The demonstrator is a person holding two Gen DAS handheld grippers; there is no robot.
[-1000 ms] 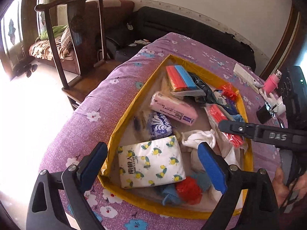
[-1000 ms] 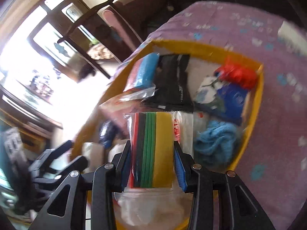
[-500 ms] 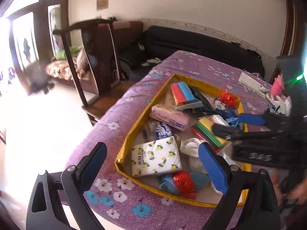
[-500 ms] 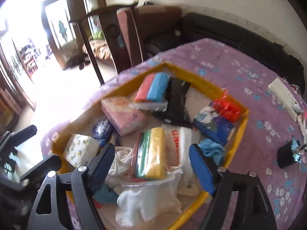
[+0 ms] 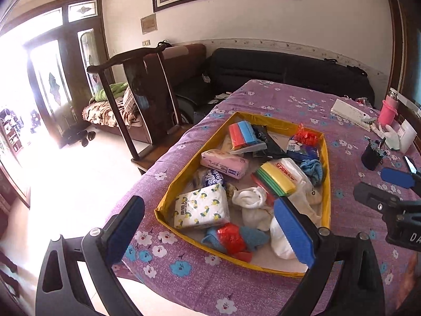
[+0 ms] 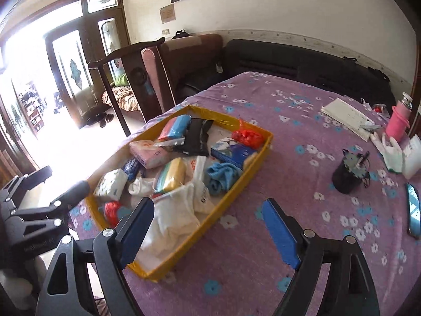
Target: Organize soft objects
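The right gripper (image 6: pixel 208 226) has its jaws wide and they are opening; nothing is between the blue pads (image 6: pixel 280 233). Between its fingers only the purple flowered cloth (image 6: pixel 263 158) and the near corner of the yellow tray (image 6: pixel 184 259) are seen. The bag of coloured sponges (image 6: pixel 171 175), yellow on top, lies in the tray, beyond the left finger and well apart from it, not touched. Beside it, toward the right finger, lies a white plastic bag (image 6: pixel 181 210), and further a blue towel (image 6: pixel 221 176).

The left gripper (image 5: pixel 210 226) also stands wide with nothing between its pads. Ahead of its fingers lies the tray (image 5: pixel 184 173). In this view the same sponge bag (image 5: pixel 275 179) is just beyond the tip of the right finger, apart from it. Between the fingers are a flowered tissue pack (image 5: pixel 201 208), white socks (image 5: pixel 252 200) and a red and blue bundle (image 5: pixel 234 238). A pink tissue pack (image 5: pixel 223 160) lies further ahead.
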